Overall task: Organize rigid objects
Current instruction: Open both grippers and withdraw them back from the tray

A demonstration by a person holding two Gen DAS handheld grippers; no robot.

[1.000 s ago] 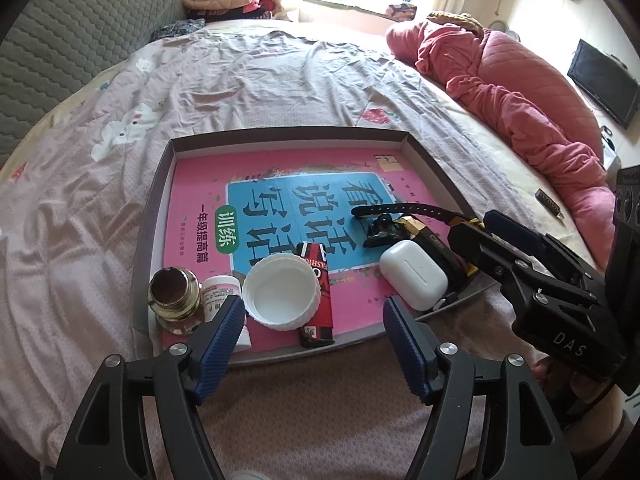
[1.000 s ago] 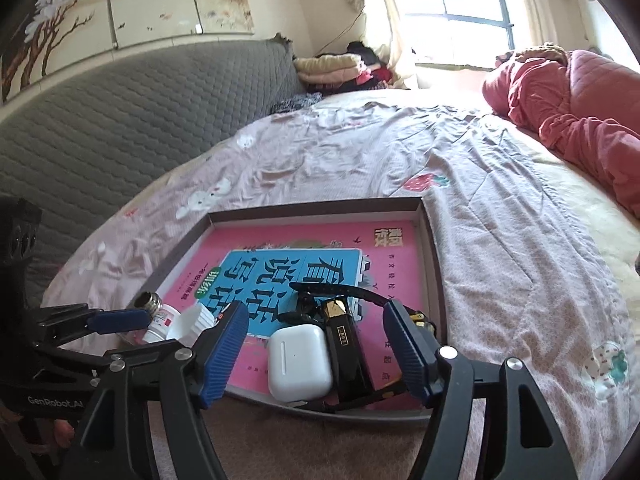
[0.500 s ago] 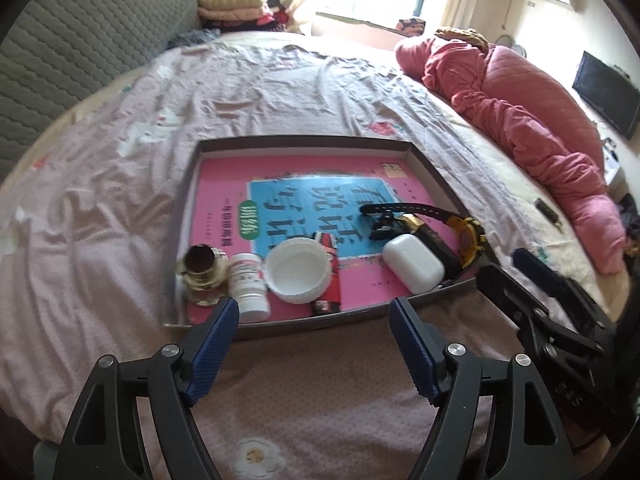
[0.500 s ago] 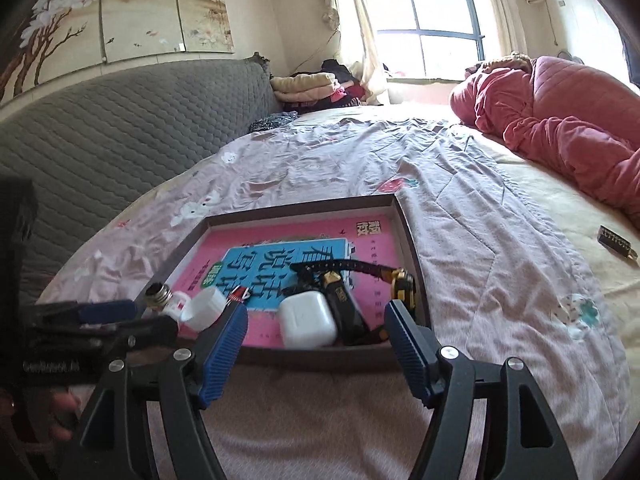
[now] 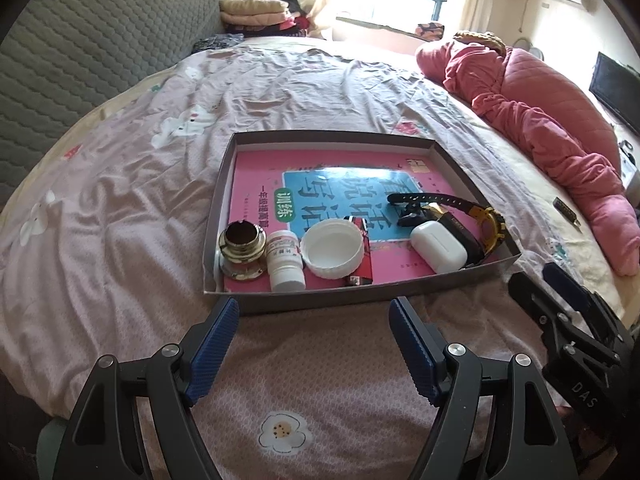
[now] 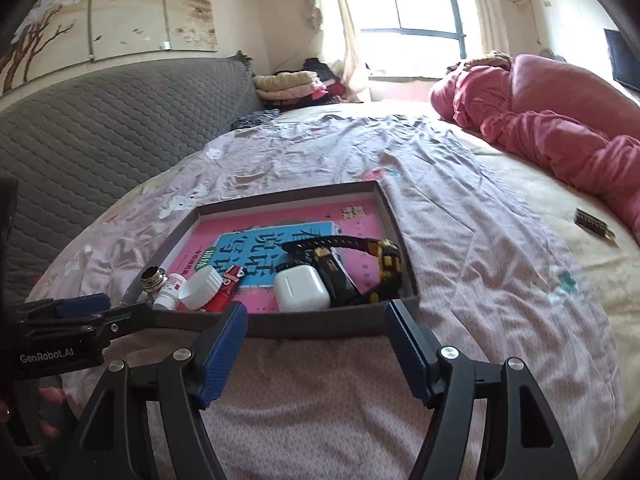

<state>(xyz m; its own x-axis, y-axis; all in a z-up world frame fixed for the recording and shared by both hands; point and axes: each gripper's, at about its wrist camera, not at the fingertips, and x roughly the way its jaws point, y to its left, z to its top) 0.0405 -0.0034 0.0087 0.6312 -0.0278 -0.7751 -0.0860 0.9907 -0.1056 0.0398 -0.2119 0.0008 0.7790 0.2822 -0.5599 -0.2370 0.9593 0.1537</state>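
Fingers (image 5: 216, 344) of both grippers spread, empty; left just widened. Tray (image 5: 344, 299) holds book (image 5: 256, 184), earbud case (image 5: 439, 247), watch (image 5: 472, 210), cap (image 5: 332, 247).

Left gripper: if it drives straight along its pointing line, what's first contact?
Likely the tray's near wall, just ahead of the open left gripper; nothing stands between. Depth is uncertain, so it may meet the bedsheet first.

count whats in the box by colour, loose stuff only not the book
white: 3, pill bottle, round lid, earbud case
brass: 1, metal fitting
red: 1, lighter
black and gold: 1, watch
total: 6
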